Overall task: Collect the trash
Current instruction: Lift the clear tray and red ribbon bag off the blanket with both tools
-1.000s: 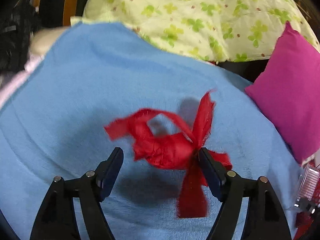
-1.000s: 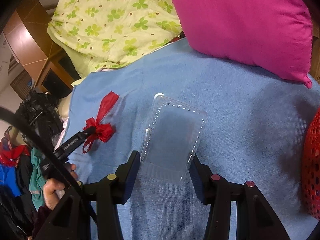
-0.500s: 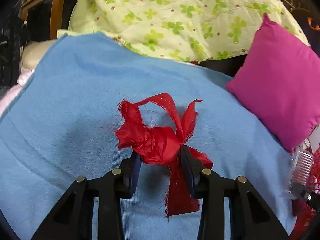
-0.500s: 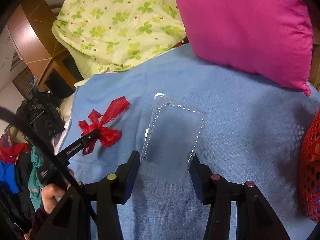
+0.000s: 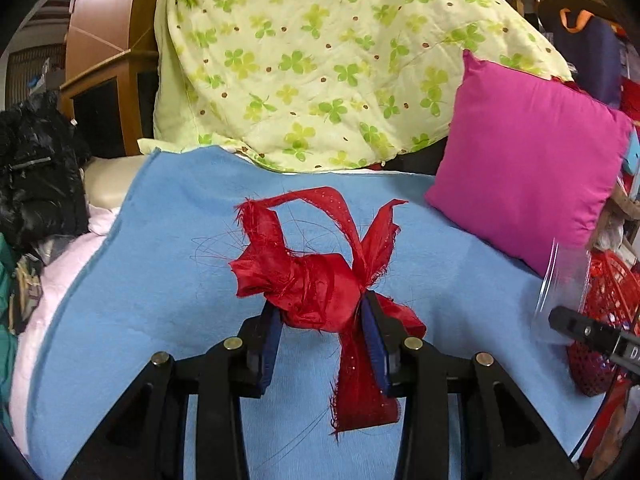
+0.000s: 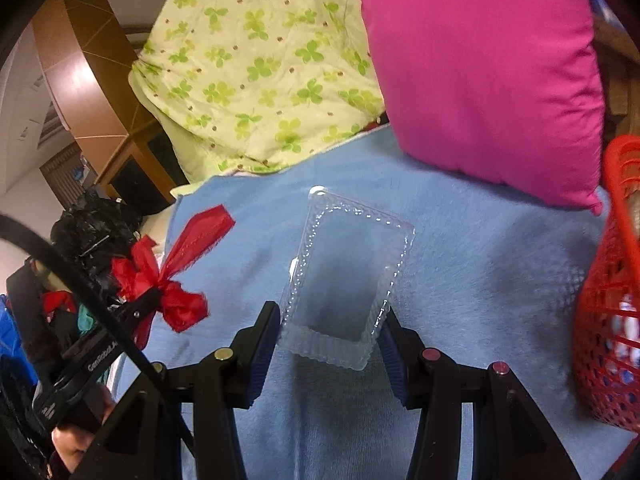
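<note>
Jaws of your left gripper (image 5: 322, 316) pinch the red ribbon (image 5: 316, 284) above the blue blanket (image 5: 160, 280); your right gripper (image 6: 330, 332) clamps the clear plastic tray (image 6: 344, 276) near the red basket (image 6: 608, 320)

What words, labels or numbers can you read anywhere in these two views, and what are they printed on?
"Cen…": white lettering along the body of the left gripper, right wrist view; the rest is too blurred to read.
"D…": white lettering on the right gripper body at the edge of the left wrist view, cut off, unreadable.
None shows on the red ribbon, clear plastic tray, red basket, pink pillow or blue blanket.
</note>
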`<state>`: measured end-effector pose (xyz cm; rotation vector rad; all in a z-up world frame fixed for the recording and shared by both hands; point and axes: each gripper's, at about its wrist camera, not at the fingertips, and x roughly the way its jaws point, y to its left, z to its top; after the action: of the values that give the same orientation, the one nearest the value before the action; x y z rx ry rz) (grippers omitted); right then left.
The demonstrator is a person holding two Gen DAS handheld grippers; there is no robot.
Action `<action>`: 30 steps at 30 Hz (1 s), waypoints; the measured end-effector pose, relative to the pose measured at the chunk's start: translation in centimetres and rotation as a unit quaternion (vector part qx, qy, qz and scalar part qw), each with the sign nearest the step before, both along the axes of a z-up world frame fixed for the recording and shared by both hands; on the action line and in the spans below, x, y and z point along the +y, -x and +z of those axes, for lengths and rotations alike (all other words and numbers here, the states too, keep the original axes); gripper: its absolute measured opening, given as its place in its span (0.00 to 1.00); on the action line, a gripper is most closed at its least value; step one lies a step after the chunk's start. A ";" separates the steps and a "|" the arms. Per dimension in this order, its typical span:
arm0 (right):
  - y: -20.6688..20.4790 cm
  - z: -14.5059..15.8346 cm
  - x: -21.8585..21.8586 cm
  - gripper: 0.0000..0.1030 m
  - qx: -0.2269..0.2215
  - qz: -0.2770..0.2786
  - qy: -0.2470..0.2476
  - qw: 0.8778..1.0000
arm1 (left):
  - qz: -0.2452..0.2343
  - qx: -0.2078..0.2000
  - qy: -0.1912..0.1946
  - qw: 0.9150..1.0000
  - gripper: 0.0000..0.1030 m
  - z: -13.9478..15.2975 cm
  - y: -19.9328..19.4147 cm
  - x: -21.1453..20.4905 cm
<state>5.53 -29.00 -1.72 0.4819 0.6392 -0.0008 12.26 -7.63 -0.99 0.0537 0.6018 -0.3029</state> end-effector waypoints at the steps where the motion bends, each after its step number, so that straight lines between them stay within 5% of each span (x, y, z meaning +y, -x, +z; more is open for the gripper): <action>1: 0.6 0.4 0.0 0.50 -0.007 -0.001 0.004 1.000 | -0.001 -0.006 -0.005 1.000 0.40 0.3 0.6 -0.1; 8: 5.6 2.9 0.5 0.50 -0.054 -0.007 0.046 0.997 | 0.000 -0.031 -0.003 1.000 0.40 2.2 4.1 0.0; 16: 10.9 3.3 0.7 0.51 -0.069 -0.015 0.072 0.995 | 0.008 -0.017 0.011 1.000 0.40 1.0 7.5 0.0; 30: 10.3 2.0 -0.7 0.51 -0.041 -0.010 0.052 0.998 | -0.007 0.006 -0.022 1.000 0.40 -2.2 7.1 -3.3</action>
<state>-4.72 -29.74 0.23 0.3851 0.5503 -0.0331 5.14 -10.89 -3.15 0.0980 0.6192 -0.3033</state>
